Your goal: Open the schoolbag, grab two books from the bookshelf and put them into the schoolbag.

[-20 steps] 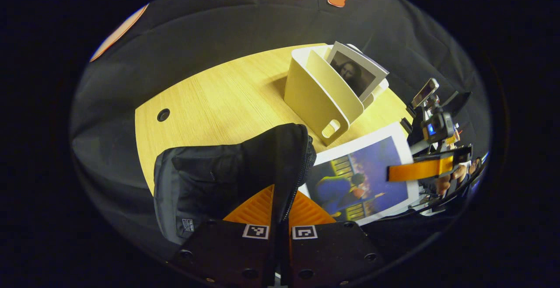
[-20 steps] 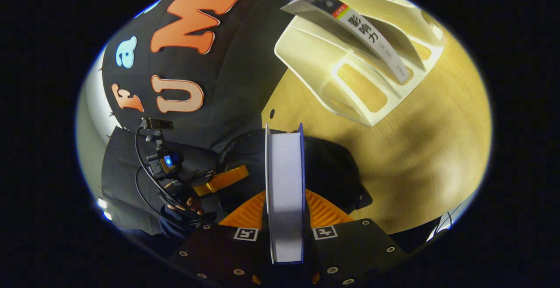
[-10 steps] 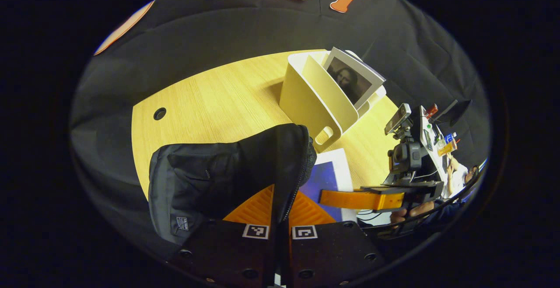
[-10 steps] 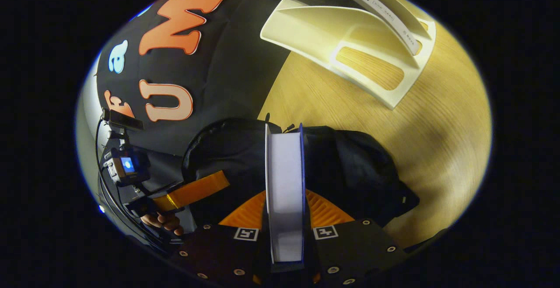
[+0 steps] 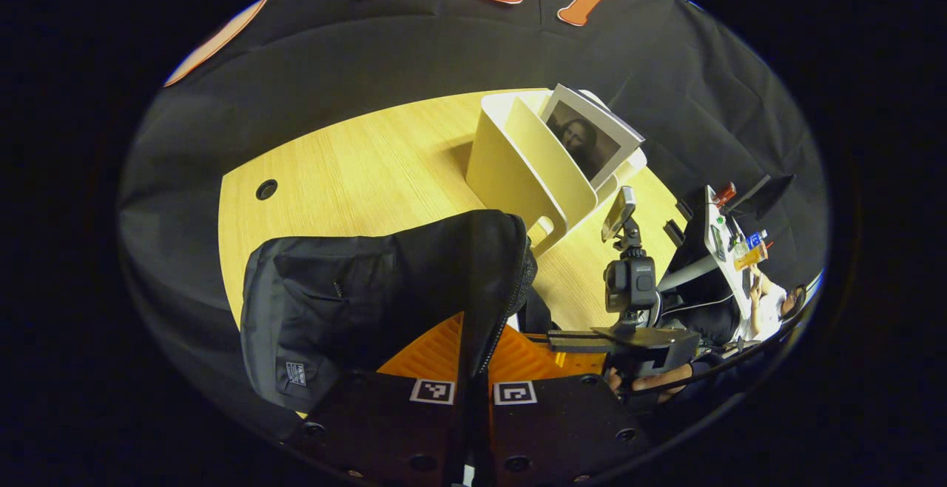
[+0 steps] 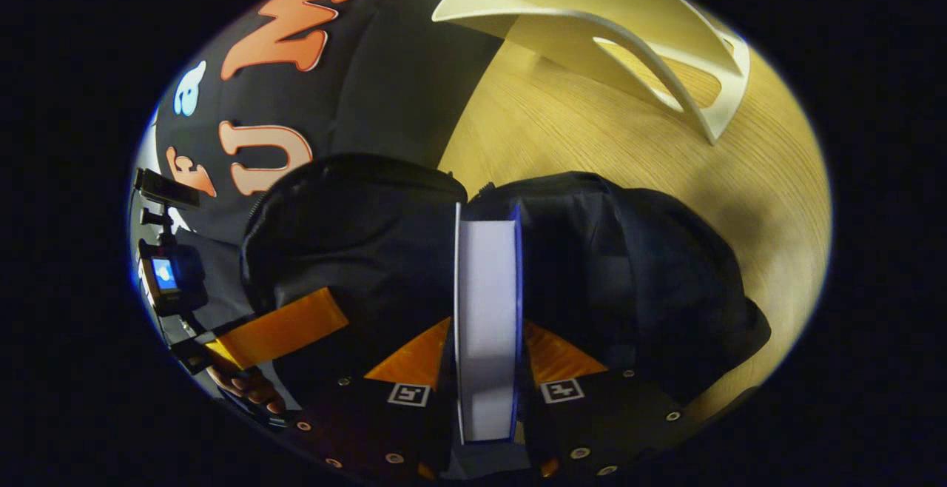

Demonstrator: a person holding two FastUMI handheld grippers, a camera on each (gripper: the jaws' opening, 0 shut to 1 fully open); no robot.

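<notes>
The right gripper [image 6: 484, 368] is clamping a book [image 6: 486, 302] edge-on, long axis pointing straight ahead into the schoolbag [image 6: 607, 265] mouth, while the left gripper [image 5: 473, 376] is pinching the bag's zippered edge [image 5: 496, 287].

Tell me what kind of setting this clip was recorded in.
Most likely a staged recording booth, not a home: black cloth wall behind a wooden table, which carries a cream bookshelf and black schoolbag. The right gripper grips a book over the bag; the left gripper pinches its opening.
</notes>
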